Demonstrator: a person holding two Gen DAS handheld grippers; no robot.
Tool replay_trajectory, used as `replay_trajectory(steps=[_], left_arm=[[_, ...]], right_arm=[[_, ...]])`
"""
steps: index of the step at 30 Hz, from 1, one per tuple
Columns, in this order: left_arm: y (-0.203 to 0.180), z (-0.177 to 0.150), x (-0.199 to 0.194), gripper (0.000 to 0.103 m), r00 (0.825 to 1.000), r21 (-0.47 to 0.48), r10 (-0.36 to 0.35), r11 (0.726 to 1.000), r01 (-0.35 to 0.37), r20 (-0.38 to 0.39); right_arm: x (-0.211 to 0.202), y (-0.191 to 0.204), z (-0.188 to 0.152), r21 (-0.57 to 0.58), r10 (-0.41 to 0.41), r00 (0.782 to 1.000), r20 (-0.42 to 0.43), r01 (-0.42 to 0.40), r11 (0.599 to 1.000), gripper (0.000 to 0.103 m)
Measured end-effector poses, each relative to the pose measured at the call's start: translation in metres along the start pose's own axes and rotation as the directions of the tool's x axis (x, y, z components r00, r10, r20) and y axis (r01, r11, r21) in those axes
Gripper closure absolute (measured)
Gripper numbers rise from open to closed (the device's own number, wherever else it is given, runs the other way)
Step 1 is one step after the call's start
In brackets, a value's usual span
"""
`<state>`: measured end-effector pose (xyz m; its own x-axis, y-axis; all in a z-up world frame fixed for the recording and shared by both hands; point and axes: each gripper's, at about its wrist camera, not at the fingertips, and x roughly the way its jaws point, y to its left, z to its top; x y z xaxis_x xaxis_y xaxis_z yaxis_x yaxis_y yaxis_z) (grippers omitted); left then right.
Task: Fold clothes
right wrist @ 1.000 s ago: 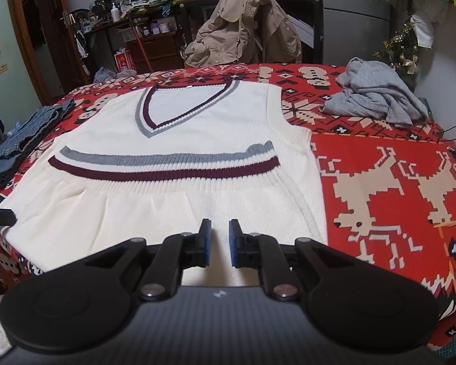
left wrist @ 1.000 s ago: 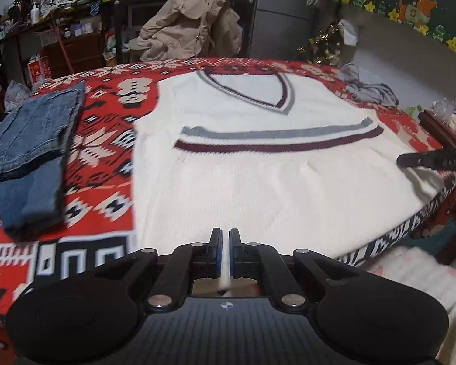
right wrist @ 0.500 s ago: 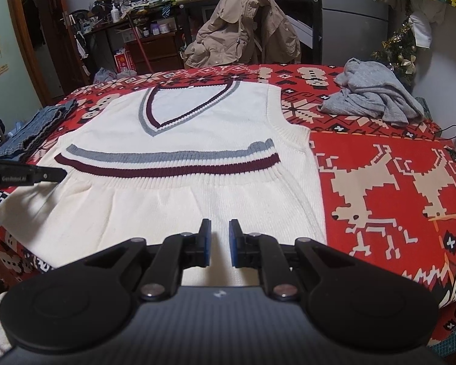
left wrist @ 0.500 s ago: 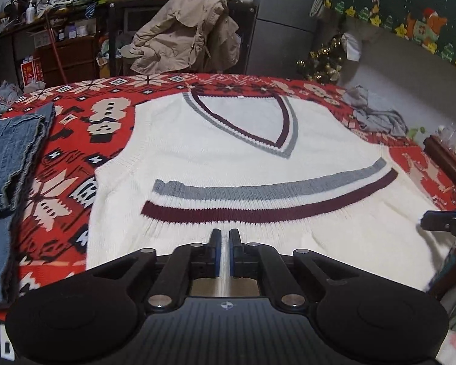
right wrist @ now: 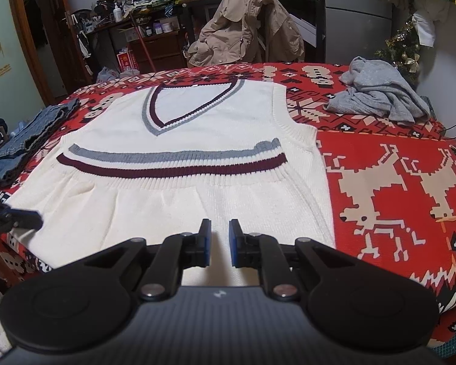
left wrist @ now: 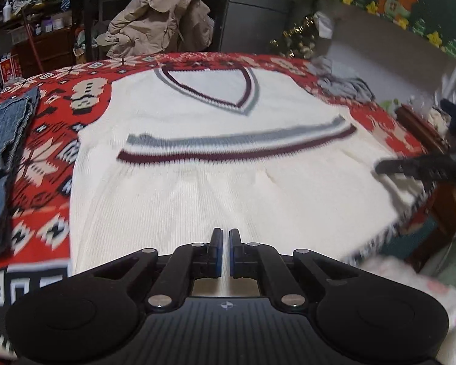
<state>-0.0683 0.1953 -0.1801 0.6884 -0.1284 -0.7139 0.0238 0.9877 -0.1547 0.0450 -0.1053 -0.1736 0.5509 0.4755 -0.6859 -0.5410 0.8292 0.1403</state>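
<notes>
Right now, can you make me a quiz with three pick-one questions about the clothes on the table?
1. Where do the jeans lie in the right wrist view?
A. left of the vest
B. on the vest
C. under the grey sweater

2. What colour is the vest's lower chest stripe?
A. green
B. dark red
C. yellow

3. How is the grey sweater lying?
A. folded flat
B. hung up
C. crumpled

Answers: 1 A, the denim sits at the tablecloth's left edge. 2 B, a dark red band runs below the grey one. 3 C, it is a loose heap.
</notes>
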Motion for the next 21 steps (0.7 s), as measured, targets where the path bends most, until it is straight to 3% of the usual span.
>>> replay_trajectory(steps=[10,16,21], left_arm=[[0.014,0.037,0.033,0.1,1.0,-0.06,0.009,0.998,-0.007,0.024],[0.001,0.024,-0.002,0.1,0.997,-0.05,-0.057,0.997,0.059,0.046],[-0.02,0.0,-0.018,0.1,0.994,0.0,-0.109,0.994,0.109,-0.031]], right_arm=[[-0.005,-0.003,-0.002,0.019,-0.014,1.0,0.001,0.014,1.0,0.091],[-0.006,-0.002,-0.001,0.017,-0.007,1.0,0.002,0.007,1.0,0.09],[-0.004,-0.002,-0.002,0.019,-0.001,1.0,-0.002,0.001,1.0,0.09]])
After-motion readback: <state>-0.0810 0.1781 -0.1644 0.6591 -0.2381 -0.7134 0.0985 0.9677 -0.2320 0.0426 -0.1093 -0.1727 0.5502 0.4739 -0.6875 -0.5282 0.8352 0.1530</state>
